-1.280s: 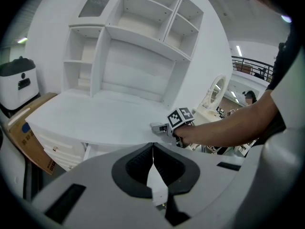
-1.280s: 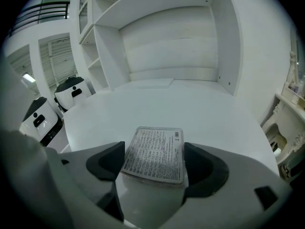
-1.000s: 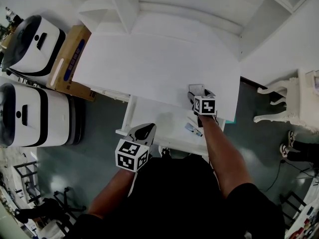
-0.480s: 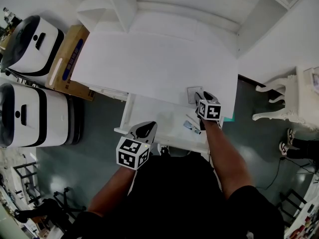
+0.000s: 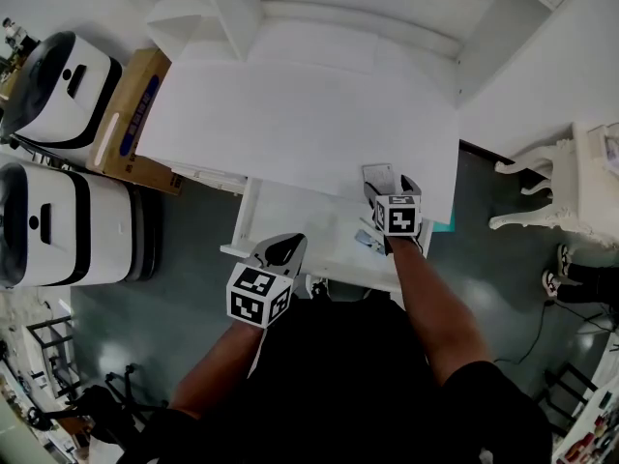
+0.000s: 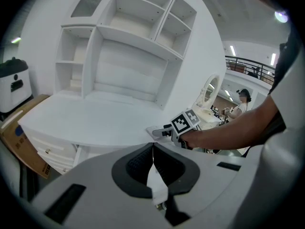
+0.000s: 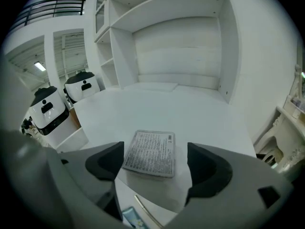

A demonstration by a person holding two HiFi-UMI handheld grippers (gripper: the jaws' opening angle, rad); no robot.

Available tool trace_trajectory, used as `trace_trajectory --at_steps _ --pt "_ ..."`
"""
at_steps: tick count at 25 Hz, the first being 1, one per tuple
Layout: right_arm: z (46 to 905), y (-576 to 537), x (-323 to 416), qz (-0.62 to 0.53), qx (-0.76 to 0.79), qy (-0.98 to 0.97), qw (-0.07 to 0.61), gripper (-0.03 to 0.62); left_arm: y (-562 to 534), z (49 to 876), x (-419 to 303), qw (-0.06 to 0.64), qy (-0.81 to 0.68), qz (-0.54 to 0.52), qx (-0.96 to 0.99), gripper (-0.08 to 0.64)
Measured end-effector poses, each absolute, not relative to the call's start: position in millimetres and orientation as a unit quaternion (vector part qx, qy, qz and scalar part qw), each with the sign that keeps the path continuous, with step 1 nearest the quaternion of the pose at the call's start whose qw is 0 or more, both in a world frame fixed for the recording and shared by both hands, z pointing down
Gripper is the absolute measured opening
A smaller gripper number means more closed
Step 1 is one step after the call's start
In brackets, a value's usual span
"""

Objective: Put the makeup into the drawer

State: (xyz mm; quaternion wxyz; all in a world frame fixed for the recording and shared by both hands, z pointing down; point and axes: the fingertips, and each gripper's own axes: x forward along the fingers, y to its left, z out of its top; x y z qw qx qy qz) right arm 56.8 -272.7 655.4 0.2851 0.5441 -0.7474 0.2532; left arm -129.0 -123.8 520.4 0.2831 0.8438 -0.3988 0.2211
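White desktop (image 5: 290, 124) bears one flat makeup packet (image 7: 150, 152); grey floor (image 5: 193, 259) around.

A packet (image 7: 151, 152) lay on the desk (image 5: 290, 124) near its front right edge, just behind the open drawer (image 5: 309, 225). A box (image 5: 135, 109) stood left of the desk, and shelves (image 5: 224, 10) rose behind it.

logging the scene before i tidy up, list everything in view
white shelved desk: 1, white, centre
open white drawer: 1, white, under desk
flat grey printed pack: 1, grey, desk front
small blue packet: 1, blue, in drawer
white-and-black machines: 2, two-tone, floor left
brown cardboard box: 1, brown, beside machines
white ornate side table: 1, white, right
left gripper: 1, grey, shut, empty, near drawer
right gripper: 1, grey, jaws just opened, pack between, untouched
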Motion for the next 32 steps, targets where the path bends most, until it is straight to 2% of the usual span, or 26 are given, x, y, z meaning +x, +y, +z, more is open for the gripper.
trace_trajectory --at_steps 8,20,32 --pt "676 -266 50 0.269 0.558 -0.727 0.297 0.423 -116 521 -132 0.286 -0.401 0.225 0.841 0.011" --pt "677 -265 58 0.290 0.544 -0.727 0.303 0.419 -112 519 -130 0.281 -0.398 0.224 0.844 0.011" --pt "656 -256 66 0.297 0.544 -0.737 0.268 0.416 -107 518 -124 0.277 -0.394 0.218 0.849 0.011"
